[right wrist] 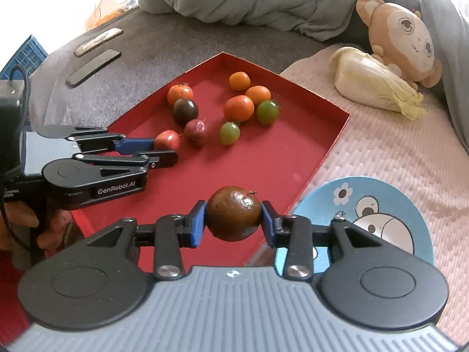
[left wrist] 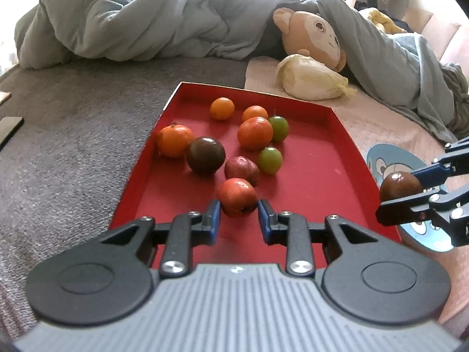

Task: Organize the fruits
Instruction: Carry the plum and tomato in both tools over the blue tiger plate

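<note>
Right gripper (right wrist: 233, 218): jaws closed on a brown round fruit (right wrist: 234, 213), one blue pad on each side, grip across the middle. The fruit is held clear of the surface, above the near right edge of the red tray (right wrist: 307, 158), just beside the blue round mat (right wrist: 407, 193) with the bear print. The left wrist view confirms this: the same fruit (left wrist: 401, 186) sits between the right gripper's jaws, over the mat (left wrist: 390, 154).

Left gripper (left wrist: 239, 215): jaws partly open, straddling a red-orange fruit (left wrist: 237, 196) that rests on the tray floor near the front. Whether the pads touch its skin cannot be told; a narrow gap seems to show on the right side.

Tray contents: four orange fruits, two green ones, one dark round one, one dull red one, plus the red-orange fruit at the left gripper. All lie loose, several touching.

Step in hand, by judgement: sorting fruit out of the tray, with the brown fruit in transfer, most likely toward the blue mat. Most of the fruit remains in the tray, so the task appears early.

Next move calls for lowering the brown fruit onto the flat of the mat before opening, since a round fruit may roll on the soft pink cover (right wrist: 381, 135). The left gripper needs to close squarely on its fruit.
</note>
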Available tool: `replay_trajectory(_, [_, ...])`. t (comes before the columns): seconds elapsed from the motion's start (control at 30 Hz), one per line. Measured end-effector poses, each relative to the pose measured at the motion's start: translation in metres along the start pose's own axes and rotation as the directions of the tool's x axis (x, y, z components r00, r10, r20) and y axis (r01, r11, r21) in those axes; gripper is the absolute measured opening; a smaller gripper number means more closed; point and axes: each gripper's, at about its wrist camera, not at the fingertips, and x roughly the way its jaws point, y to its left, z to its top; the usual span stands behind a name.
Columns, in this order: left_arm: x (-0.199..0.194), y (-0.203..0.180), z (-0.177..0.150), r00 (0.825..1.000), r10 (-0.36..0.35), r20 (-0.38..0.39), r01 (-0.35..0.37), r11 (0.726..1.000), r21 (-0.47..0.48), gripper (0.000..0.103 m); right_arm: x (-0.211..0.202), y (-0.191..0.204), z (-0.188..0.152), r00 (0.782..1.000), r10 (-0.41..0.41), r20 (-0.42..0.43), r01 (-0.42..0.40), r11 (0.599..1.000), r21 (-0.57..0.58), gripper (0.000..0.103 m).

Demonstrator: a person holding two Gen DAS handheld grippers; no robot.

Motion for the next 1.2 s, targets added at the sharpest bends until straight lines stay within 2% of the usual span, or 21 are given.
replay_trajectory(0.3, [-0.002, -0.024, -0.01, 0.999, 0.039, -0.001, -0.039, 0.994, 0.104, 0.031, 0.001, -0.009, 0.003, 1.0, 0.003, 0.004, -0.003, 1.0, 0.002, 0.045])
replay_trajectory(0.5, [-0.009, -0.031, -0.013, 0.998, 0.055, -0.016, -0.053, 0.994, 0.099, 0.031, 0.001, -0.012, 0.005, 1.0, 0.006, 0.007, -0.006, 1.0, 0.01, 0.045])
replay_trajectory(0.67, [-0.019, -0.045, -0.011, 0.999, 0.044, 0.011, -0.045, 0.99, 0.131, 0.031, -0.002, -0.016, 0.007, 1.0, 0.004, 0.02, -0.004, 1.0, 0.026, 0.045])
replay_trajectory(1.2, [-0.023, -0.067, -0.003, 1.0, 0.011, 0.023, -0.014, 0.991, 0.131, 0.031, -0.015, -0.034, 0.003, 0.999, 0.008, 0.044, -0.011, 0.997, 0.072, 0.045])
